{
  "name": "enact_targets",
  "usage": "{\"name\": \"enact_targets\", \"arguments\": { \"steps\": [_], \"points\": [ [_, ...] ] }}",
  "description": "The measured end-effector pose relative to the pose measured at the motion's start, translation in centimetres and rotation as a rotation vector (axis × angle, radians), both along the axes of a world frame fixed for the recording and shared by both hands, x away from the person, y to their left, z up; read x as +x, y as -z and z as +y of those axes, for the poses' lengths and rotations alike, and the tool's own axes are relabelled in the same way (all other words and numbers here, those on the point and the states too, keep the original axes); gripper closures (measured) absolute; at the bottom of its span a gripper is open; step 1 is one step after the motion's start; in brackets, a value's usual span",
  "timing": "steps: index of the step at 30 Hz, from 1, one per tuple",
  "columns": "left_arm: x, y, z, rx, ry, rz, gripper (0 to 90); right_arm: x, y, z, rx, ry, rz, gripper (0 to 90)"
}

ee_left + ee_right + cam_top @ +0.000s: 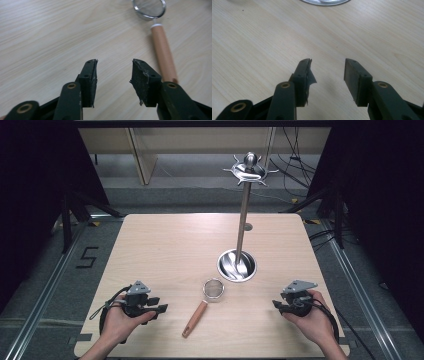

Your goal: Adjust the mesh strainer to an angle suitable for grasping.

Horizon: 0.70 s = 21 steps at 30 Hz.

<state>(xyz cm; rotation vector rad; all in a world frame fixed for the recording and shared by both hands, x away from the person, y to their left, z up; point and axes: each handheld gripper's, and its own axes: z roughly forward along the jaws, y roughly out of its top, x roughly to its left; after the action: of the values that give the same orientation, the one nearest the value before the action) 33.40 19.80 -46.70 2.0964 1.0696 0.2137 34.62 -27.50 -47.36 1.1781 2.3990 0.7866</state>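
Two grippers, both idle, nothing held. Biggest first: light wood table [165, 245], bare across most of its top. Next, tall steel rack [243, 215] w/ hooks at the crown, standing upright in a round shiny base dish [237, 265] right of centre, towards the far half. Hooks look bare.

Left gripper [159, 310] resting low at near-left edge, jaws apart w/ only tabletop between them; seen likewise in left gripper view [113, 75]. Right gripper [276, 305] at near-right edge, jaws also spread, empty; pads gapped in right gripper view [327, 75], w/ a torn flap hanging off one pad.

Smallest: tea strainer [202, 306], lying flat near-centre, btwn the two grippers & apart from both. Mesh bowl [150, 8] pointing away toward the base dish, just short of it; wooden handle [163, 51] angled back toward the near edge, closer to left gripper.

Step in hand, by the look of it: start pose, pre-reach, no contact yet. Likely job: pick up strainer & hang on rack. Next move calls for: swing left gripper over to the handle, line jaws across its width, lower til pads straddle it, then close. Handle round, so grip mid-length to stop roll or tilt.
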Motion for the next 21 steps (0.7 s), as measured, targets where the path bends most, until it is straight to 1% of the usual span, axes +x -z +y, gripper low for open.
{"name": "enact_targets", "arguments": {
  "steps": [1,2,3,4,5,6,7,8,9,11,12,13,14,15,17,18,19,21],
  "points": [
    [-0.1,-0.2,-0.4,-0.007,0.019,0.003,60.2,0.0,0.0,0.0,0.0,0.0,-0.001,57.1],
    [-0.1,-0.2,-0.4,-0.007,0.019,0.003,63.2,0.0,0.0,0.0,0.0,0.0,-0.001,57.1],
    [-0.3,-0.3,-0.9,-0.025,0.033,0.007,66.1,0.0,0.0,0.0,-0.002,-0.001,-0.003,57.1],
    [-0.5,-0.5,-1.3,-0.021,0.057,0.012,66.1,0.0,0.0,0.0,-0.002,-0.001,-0.003,57.1],
    [-0.6,-0.7,-1.8,-0.027,0.081,0.015,71.4,0.0,0.0,0.0,-0.002,-0.001,-0.004,57.1],
    [-0.8,-0.8,-2.3,-0.027,0.11,0.019,71.4,0.0,0.0,0.0,-0.002,-0.001,-0.004,57.1],
    [-0.9,-1.0,-2.9,-0.023,0.138,0.031,76.3,-0.1,0.0,0.0,-0.001,0.002,-0.002,57.0],
    [-1.1,-1.0,-3.5,-0.024,0.156,0.038,76.3,-0.1,0.0,0.0,-0.001,0.002,-0.002,57.0],
    [-1.4,-0.9,-4.2,-0.021,0.174,0.045,78.3,0.0,0.0,0.0,-0.001,0.002,-0.001,57.0],
    [-1.8,-0.8,-5.4,-0.006,0.242,0.067,81.8,-0.1,0.0,0.0,-0.001,0.003,0.002,56.9],
    [-2.1,-0.6,-6.2,-0.008,0.27,0.093,84.0,-0.1,0.0,0.0,0.003,0.007,0.003,56.9],
    [-2.3,-0.5,-6.7,0.001,0.285,0.103,86.3,0.0,0.1,-0.1,-0.004,-0.003,-0.008,56.8],
    [-2.4,-0.2,-7.7,0.037,0.322,0.122,88.4,0.0,0.1,-0.1,0.0,-0.003,-0.011,56.8],
    [-2.4,-0.2,-7.7,0.037,0.322,0.122,88.8,0.0,0.1,-0.1,0.0,-0.003,-0.011,56.8],
    [-2.3,0.2,-8.4,0.077,0.352,0.148,88.8,0.0,0.1,-0.1,0.0,-0.003,-0.012,56.8],
    [-2.3,0.4,-8.7,0.093,0.352,0.153,88.9,-0.1,0.0,-0.1,-0.001,-0.004,-0.01,56.8],
    [-2.1,0.5,-8.9,0.118,0.369,0.153,88.9,0.0,0.0,-0.1,0.0,-0.004,-0.014,56.8],
    [-2.0,0.9,-9.4,0.134,0.368,0.169,89.0,0.0,0.0,-0.1,0.004,-0.002,-0.023,56.8]
  ]
}}
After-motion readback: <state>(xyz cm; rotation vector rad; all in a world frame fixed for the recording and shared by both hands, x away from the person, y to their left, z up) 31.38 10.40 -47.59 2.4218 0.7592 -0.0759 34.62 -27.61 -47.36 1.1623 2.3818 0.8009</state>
